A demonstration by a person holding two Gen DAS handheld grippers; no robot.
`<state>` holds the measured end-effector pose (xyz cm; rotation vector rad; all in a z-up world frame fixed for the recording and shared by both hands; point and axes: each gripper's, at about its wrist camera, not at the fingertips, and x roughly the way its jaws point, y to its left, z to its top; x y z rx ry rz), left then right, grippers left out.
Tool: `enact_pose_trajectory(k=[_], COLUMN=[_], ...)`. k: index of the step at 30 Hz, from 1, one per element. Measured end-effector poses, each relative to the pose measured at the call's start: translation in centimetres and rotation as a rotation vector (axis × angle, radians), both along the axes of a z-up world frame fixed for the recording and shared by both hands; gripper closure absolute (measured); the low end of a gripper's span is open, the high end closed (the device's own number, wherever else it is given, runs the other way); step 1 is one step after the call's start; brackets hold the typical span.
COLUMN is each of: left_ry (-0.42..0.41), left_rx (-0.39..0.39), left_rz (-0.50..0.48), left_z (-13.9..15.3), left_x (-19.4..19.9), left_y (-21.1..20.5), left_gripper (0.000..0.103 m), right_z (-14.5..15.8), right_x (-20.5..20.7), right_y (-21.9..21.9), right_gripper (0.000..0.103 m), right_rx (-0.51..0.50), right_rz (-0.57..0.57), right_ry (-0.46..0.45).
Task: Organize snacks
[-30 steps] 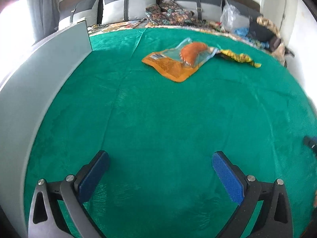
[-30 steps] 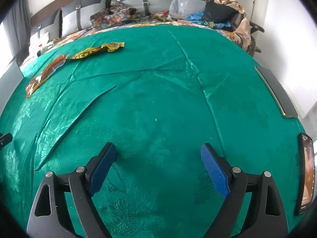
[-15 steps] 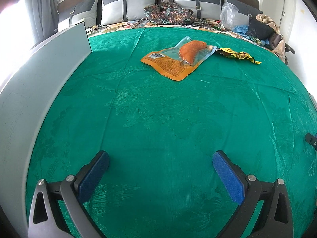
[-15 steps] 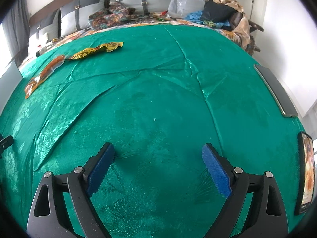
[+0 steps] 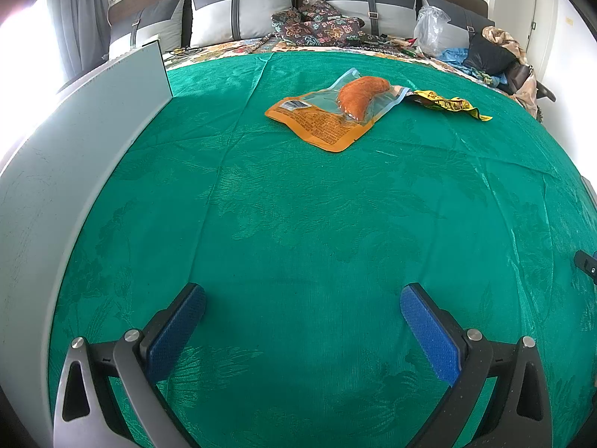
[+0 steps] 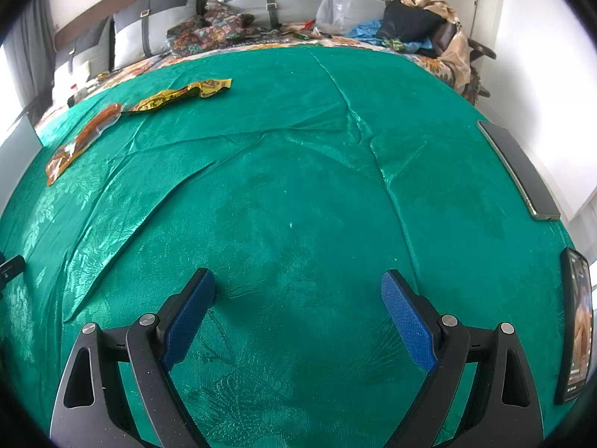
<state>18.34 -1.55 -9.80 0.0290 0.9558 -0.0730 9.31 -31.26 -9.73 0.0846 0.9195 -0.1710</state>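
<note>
An orange snack packet (image 5: pixel 328 115) with a clear window showing an orange sausage lies flat on the green cloth (image 5: pixel 298 224), far ahead of my left gripper (image 5: pixel 302 295). A crumpled yellow wrapper (image 5: pixel 446 105) lies just right of it. Both blue-padded jaws of the left gripper stand wide apart over bare cloth. In the right wrist view the same orange packet (image 6: pixel 80 140) and yellow wrapper (image 6: pixel 179 95) sit at the far left. My right gripper (image 6: pixel 298 280) is open too, hovering over empty cloth (image 6: pixel 298 186).
A tall grey panel (image 5: pixel 74 171) stands along the left edge. Two phones (image 6: pixel 518 170) (image 6: pixel 576 339) lie at the right edge. Pillows (image 5: pixel 238 15), patterned fabric, a plastic bag (image 5: pixel 429 30) and clothes crowd the far end.
The left wrist view has tilted slightly, bringing the snack packets lower and a little nearer. The right gripper has barely moved. Both stay open.
</note>
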Motion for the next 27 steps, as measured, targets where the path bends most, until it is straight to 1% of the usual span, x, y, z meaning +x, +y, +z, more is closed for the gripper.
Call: enact_pose_trajectory(k=[22,24,27], left_ry=[0.001,0.014,0.081], left_rx=[0.001,0.002,0.003], left_rz=[0.0,-0.012,-0.083], left_z=[-0.1,0.0,0.2], left_x=[0.0,0.3,1.3], left_y=[-0.1,-0.1,0.0], left_gripper=[0.0,0.0,0.0], right_z=[0.0,0.0,0.0], right_x=[-0.1,-0.1,-0.1], right_y=[0.0,0.0,0.0], right_gripper=[0.01,0.01,0.01], right_rx=[0.001,0.001,0.0], right_rz=[-0.001,-0.001,-0.001], right_ry=[0.0,0.0,0.001])
